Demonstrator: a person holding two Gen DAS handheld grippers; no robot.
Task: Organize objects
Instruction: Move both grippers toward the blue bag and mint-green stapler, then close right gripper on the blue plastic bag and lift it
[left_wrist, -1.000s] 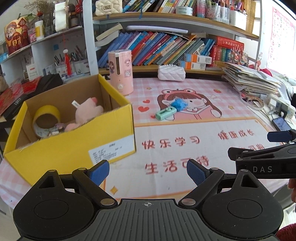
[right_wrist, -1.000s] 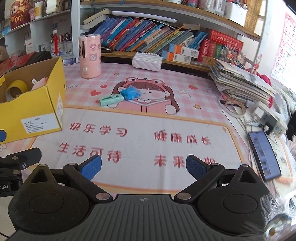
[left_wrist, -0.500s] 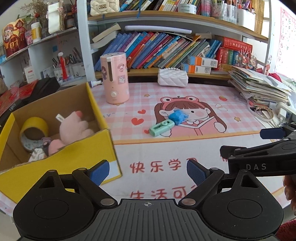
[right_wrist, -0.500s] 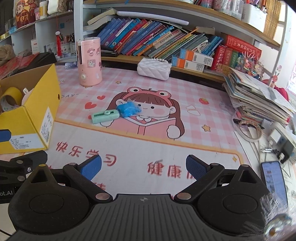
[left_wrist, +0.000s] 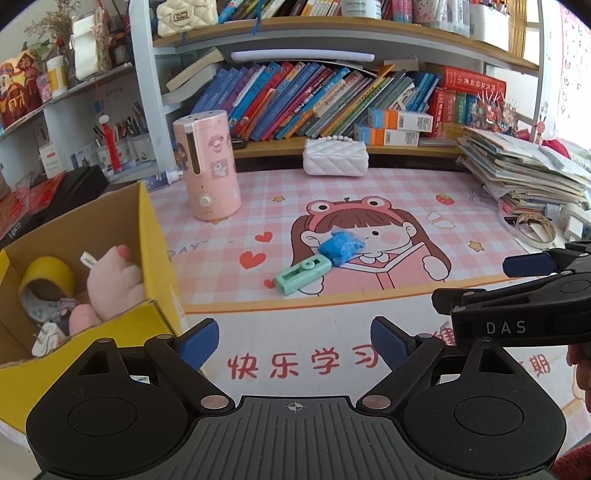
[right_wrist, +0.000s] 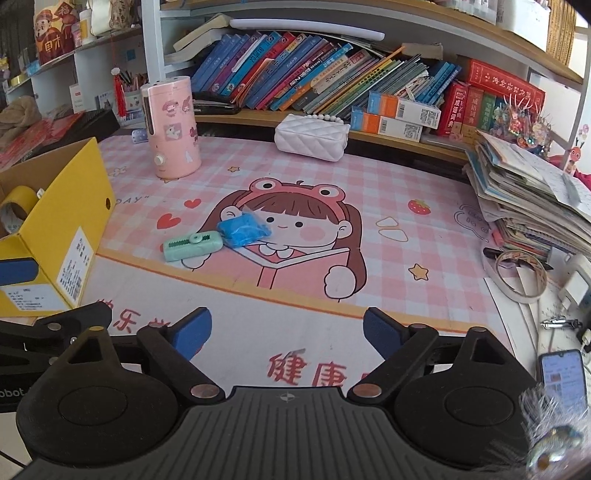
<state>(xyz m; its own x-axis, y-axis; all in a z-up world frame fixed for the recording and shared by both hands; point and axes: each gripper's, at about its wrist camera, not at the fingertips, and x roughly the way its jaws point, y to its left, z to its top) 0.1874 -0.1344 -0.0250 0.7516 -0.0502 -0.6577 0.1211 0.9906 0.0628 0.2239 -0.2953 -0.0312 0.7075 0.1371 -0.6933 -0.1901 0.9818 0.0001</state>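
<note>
1. Closing in on the green eraser (right_wrist: 192, 246) and blue packet (right_wrist: 243, 229), both tools have moved forward across the table (right_wrist: 406, 177).
2. Right tool (right_wrist: 284, 330) has just narrowed slightly; left tool (left_wrist: 293, 341) gapes wide, both empty.
3. Yellow box (left_wrist: 155, 236) waits left.

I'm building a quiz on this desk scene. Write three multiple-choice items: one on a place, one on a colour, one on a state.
1. Where does the roll of yellow tape lie?
A. on the bookshelf
B. in the yellow box
C. on the mat

2. What colour is the small case beside the blue packet?
A. mint green
B. red
C. black

3. How does the right gripper stand?
A. shut on the packet
B. shut on nothing
C. open, holding nothing

Answers: 1 B, it sits inside beside the pink plush toy. 2 A, its shell is pale green. 3 C, the blue pads stand apart over bare mat.
</note>
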